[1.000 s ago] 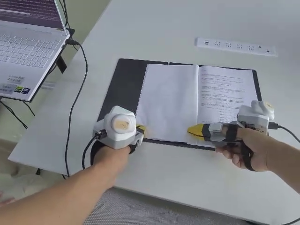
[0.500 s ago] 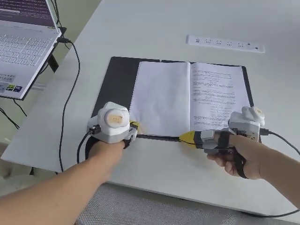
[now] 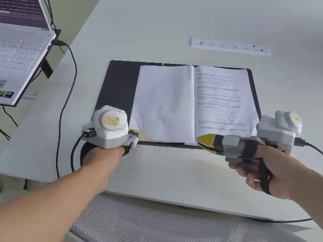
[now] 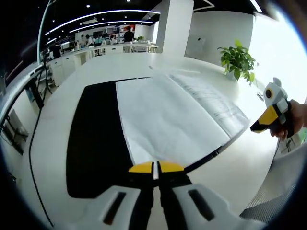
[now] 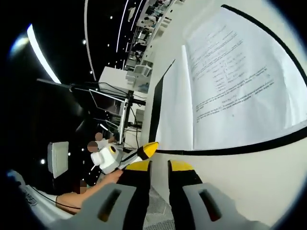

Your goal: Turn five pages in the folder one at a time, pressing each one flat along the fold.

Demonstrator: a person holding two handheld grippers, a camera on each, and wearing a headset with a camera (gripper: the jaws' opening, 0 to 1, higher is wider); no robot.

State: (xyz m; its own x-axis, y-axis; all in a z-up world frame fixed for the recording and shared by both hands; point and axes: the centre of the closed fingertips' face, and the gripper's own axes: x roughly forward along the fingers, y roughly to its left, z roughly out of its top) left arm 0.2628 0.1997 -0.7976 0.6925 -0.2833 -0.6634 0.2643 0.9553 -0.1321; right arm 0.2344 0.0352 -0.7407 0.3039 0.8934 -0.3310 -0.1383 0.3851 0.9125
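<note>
1. The left tongs (image 4: 155,166) are clenched, their yellow tips drawn together to a thin slit. They sit at the folder's (image 3: 116,85) near edge, right at the near left corner of the blank page (image 3: 164,101). Whether any paper is caught in the slit, I cannot tell.
2. The right tongs (image 5: 159,165) are all but clenched, with a narrow gap and nothing in it. They hover just off the folder's near edge, beside the near corner of the printed page (image 3: 224,98), pointing in along that edge toward the fold.
3. The left hand (image 3: 101,156) and right hand (image 3: 267,169) hold the tongs from the near side of the folder, one at each half.
4. The folder lies open and flat on the white desk (image 3: 176,171). Its black inner cover shows as a wide band left of the blank page and a thin rim round the printed page.
5. The two pages meet at the fold in the folder's middle, and both lie down flat.
6. Beyond the folder's far edge a white power strip (image 3: 229,46) lies on the desk, well apart from it.
7. Left of the folder a black cable (image 3: 65,96) runs along the desk from an open laptop (image 3: 17,45) at the far left.
8. In the left gripper view, a green plant (image 4: 237,60) stands beyond the folder's far right corner.
</note>
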